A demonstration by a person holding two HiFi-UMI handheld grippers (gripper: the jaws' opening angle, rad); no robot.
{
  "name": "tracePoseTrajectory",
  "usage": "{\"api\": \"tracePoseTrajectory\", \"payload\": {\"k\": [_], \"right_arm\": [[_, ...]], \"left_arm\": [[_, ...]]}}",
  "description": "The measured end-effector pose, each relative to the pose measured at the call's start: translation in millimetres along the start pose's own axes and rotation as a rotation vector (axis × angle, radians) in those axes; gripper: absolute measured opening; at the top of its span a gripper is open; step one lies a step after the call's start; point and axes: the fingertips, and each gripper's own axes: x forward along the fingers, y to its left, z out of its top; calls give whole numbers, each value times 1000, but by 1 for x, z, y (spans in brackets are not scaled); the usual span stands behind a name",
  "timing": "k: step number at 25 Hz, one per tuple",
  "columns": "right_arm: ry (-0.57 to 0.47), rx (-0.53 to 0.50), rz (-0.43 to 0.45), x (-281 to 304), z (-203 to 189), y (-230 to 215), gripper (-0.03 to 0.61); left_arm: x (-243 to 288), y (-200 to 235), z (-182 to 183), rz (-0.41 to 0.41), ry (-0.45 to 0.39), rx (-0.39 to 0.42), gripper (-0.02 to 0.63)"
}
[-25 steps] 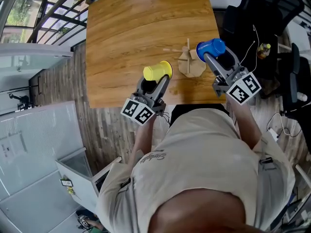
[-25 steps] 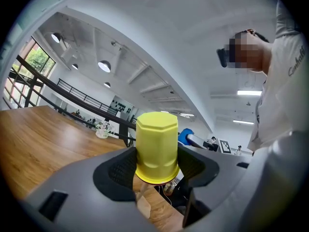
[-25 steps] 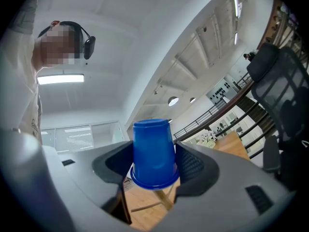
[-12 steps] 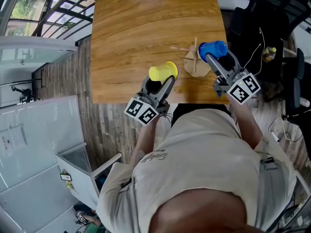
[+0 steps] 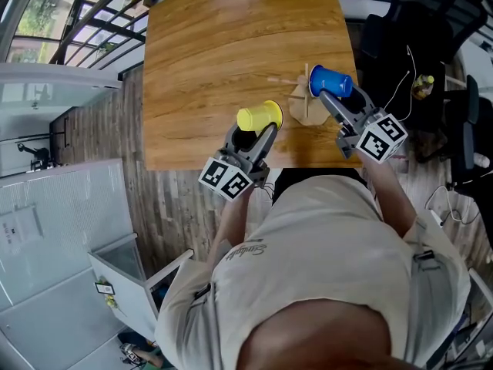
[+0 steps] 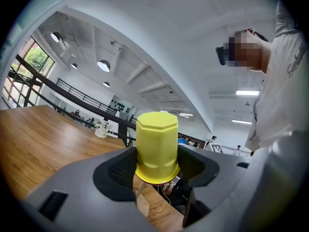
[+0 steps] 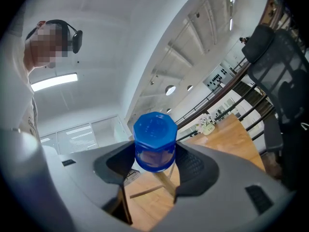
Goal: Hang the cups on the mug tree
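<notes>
While hovering above the near edge of the tabletop (image 5: 223, 45), pinching the yellow cup (image 5: 259, 116) hard in the left claw (image 5: 258, 129), both jaws pressed flat against its sides. Pointing the closed octagonal end away along the jaws, wider rim back toward the claw's body. Up off the wood, clearly, with a round ceiling lamp (image 6: 104, 65) showing behind it in the left gripper view. Over to the right now: clamping the blue cup (image 5: 330, 81) in the right claw (image 5: 330, 92) in just the same fashion, jaws squeezed on its sides, octagonal end outward. Poised right at the mug tree (image 5: 300, 107), overlapping the top of its upright post from the head view; impossible to say whether touching. Looking past the blue cup in the right gripper view, catching the wooden post and one slanting peg directly beneath, close by. Standing upright near the tabletop's right edge on a flat wooden base, to the right of the yellow cup. Beyond that edge, a black chair (image 5: 400, 45).
</notes>
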Motion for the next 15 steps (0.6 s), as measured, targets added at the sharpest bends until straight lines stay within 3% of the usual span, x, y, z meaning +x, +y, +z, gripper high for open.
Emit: {"api": "tracePoseTrajectory", "payload": {"k": [7, 15], "right_arm": [[36, 34, -11, -4, -12, -9, 236], [122, 3, -22, -17, -41, -11, 213]], "left_arm": [[1, 0, -1, 4, -13, -4, 270], [0, 3, 0, 17, -27, 1, 270]]}}
